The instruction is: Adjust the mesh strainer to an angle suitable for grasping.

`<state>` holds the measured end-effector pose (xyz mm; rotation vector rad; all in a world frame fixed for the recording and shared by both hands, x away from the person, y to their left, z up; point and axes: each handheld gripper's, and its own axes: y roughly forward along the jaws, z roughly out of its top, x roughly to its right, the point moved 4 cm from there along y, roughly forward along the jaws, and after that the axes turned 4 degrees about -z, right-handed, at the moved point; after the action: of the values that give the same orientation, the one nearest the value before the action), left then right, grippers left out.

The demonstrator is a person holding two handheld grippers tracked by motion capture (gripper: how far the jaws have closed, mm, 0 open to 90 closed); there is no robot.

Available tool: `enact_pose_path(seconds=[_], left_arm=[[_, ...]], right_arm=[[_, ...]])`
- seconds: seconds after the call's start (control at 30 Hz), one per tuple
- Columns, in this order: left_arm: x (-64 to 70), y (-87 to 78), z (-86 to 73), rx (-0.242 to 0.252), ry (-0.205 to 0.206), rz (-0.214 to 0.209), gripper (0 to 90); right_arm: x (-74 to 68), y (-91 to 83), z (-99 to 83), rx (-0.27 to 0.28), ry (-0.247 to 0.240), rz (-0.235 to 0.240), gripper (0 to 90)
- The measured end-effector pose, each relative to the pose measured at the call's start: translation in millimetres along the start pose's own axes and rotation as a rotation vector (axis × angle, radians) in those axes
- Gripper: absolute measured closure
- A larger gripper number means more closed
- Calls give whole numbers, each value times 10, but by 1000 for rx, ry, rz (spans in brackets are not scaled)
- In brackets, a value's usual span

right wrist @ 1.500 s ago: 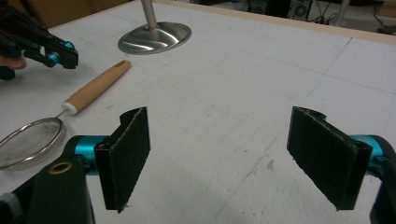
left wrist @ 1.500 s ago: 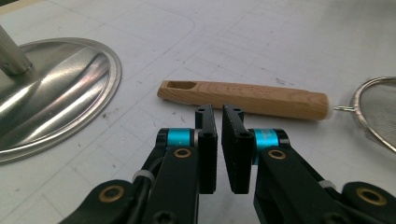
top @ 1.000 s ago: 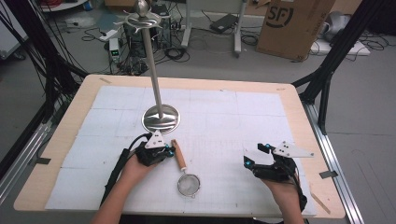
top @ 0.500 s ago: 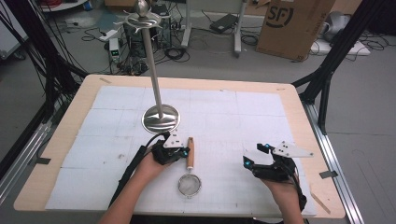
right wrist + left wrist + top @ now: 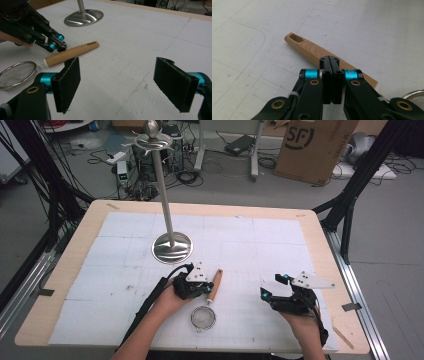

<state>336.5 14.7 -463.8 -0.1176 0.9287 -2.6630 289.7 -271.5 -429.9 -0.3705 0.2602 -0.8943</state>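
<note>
Seeing my left gripper (image 5: 331, 61) jaws closed, empty, over strainer (image 5: 204, 316) wooden handle (image 5: 312, 50); right gripper (image 5: 120, 82) wide open; stand base (image 5: 172, 247) beyond.

The high view looks forward and down from above the person's side, taking in the whole tabletop (image 5: 125, 225) and the floor beyond it. The left gripper view sits low and very close, looking along its shut jaws at the strainer's wooden handle (image 5: 312, 51) just past them. The right gripper view rides low too, facing across the tabletop between its wide-apart jaws toward the left gripper (image 5: 56, 44). All three views share the wooden handle; the high and right gripper views also share the metal stand base (image 5: 83, 17).
</note>
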Motion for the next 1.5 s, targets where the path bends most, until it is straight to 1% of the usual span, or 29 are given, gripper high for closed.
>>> enact_pose_path(seconds=[0.17, 0.23, 0.3, 0.4, 0.47, 0.53, 0.6, 0.63, 0.73, 0.77, 0.8, 0.83, 0.87, 0.9, 0.97, 1.0, 1.03, 1.07, 1.1, 1.13, 1.2, 1.27, 1.3, 1.33, 1.43, 1.5], left_arm=[[54, 39, 44, -7, 21, -18, 896], [84, 57, 63, -3, 20, -25, 896], [101, 73, 84, -1, 32, -36, 897], [140, 93, 109, -3, 37, -45, 896], [143, 89, 111, 2, 33, -48, 895], [134, 77, 109, -2, 34, -46, 875], [117, 46, 108, 2, 23, -41, 863], [109, 21, 110, 13, 11, -39, 830], [84, -66, 104, 36, -4, -35, 811], [77, -98, 94, 38, -12, -34, 769], [71, -128, 83, 41, -22, -32, 750], [62, -162, 70, 43, -24, -28, 750], [58, -193, 57, 52, -33, -23, 705], [47, -230, 40, 56, -33, -21, 681], [22, -304, 5, 74, -47, -14, 644], [-6, -382, -38, 88, -67, -10, 631], [-6, -382, -38, 88, -67, -10, 611], [-21, -427, -62, 92, -75, -8, 591], [-47, -517, -110, 105, -87, 3, 580], [-47, -517, -110, 105, -87, 3, 564], [-67, -611, -156, 123, -93, 23, 503], [-90, -703, -196, 140, -105, 40, 488], [-102, -755, -213, 148, -104, 53, 441], [-112, -807, -229, 166, -108, 62, 436], [-148, -954, -290, 227, -140, 78, 416], [-193, -1027, -319, 231, -159, 107, 376]], right_arm=[[-1, 3, -5, -6, 2, 3, 208], [1, 4, -7, -7, 2, 3, 208], [0, 3, -8, -7, 3, 3, 208], [-1, 1, -9, -8, 5, 3, 208], [0, -1, -9, -7, 6, 3, 208], [5, -1, -7, -3, 4, 0, 208], [10, -2, -10, -2, 4, 1, 208], [11, -2, -17, -7, 7, 5, 208], [9, -3, -23, -13, 9, 5, 208], [12, -1, -26, -13, 8, 6, 208], [11, -1, -25, -13, 8, 5, 208], [11, -1, -25, -13, 8, 5, 208], [11, 1, -24, -13, 6, 4, 208], [9, 2, -24, -12, 5, 6, 208], [3, 4, -29, -17, 8, 7, 208], [4, 6, -31, -18, 5, 7, 208], [4, 6, -31, -18, 5, 7, 208], [6, 8, -35, -21, 4, 6, 208], [8, 10, -36, -20, 2, 5, 208], [8, 10, -36, -20, 2, 5, 208], [10, 11, -40, -24, 6, 6, 208], [9, 12, -40, -24, 8, 5, 208], [11, 11, -42, -23, 6, 4, 208], [12, 11, -41, -22, 6, 3, 207], [14, 8, -41, -23, 3, -1, 208], [5, 15, -40, -26, 9, 0, 208]])
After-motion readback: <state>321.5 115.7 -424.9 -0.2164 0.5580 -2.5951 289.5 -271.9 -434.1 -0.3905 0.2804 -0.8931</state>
